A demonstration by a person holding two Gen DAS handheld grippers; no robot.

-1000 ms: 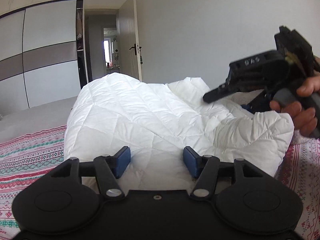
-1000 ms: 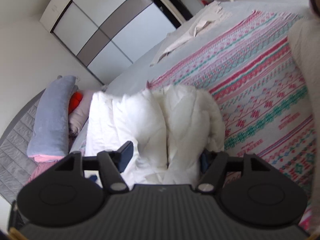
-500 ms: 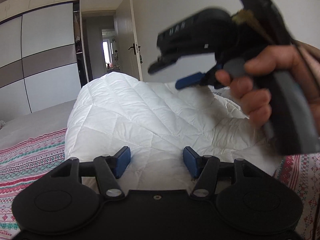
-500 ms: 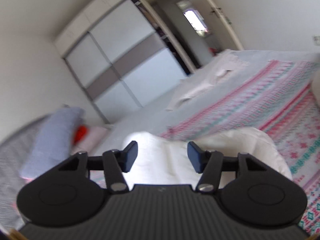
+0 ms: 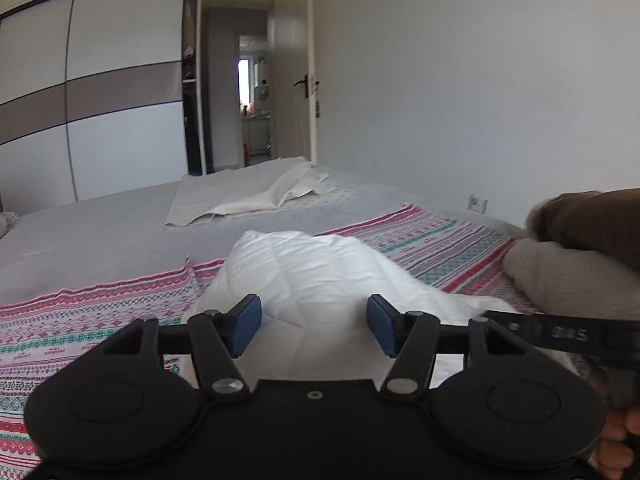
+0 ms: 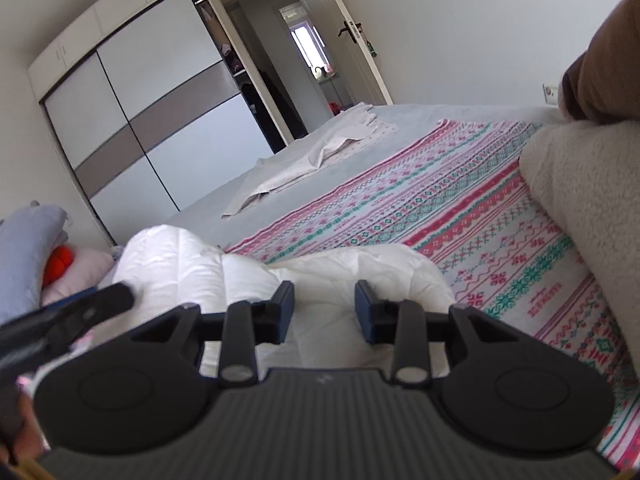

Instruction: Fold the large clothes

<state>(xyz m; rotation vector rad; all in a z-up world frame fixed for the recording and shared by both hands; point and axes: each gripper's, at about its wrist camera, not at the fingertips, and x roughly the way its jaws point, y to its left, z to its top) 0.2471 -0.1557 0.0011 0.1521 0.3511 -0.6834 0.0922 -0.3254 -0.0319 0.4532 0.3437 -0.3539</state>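
Observation:
A white quilted padded garment [image 5: 312, 280] lies bunched on the patterned bedspread [image 5: 80, 328]. It also shows in the right wrist view [image 6: 224, 268], folded over on itself. My left gripper [image 5: 314, 326] is open and empty, low over the garment's near part. My right gripper [image 6: 324, 312] is open and empty, just above the garment's near edge. The right gripper's body [image 5: 560, 334] shows at the right of the left wrist view. The left gripper's body [image 6: 72, 312] shows at the left of the right wrist view.
A beige cloth [image 5: 260, 196] lies on the grey sheet further back. Pillows and a red item [image 6: 60, 260] sit at the bed's left. A person's fleece-sleeved arm [image 6: 588, 184] lies over the right side. A wardrobe [image 5: 100, 112] and an open door [image 5: 296, 80] stand behind.
The garment has dropped from a tall mound to a lower heap. The right gripper has let go of it and swung from high at the right to beside my left gripper.

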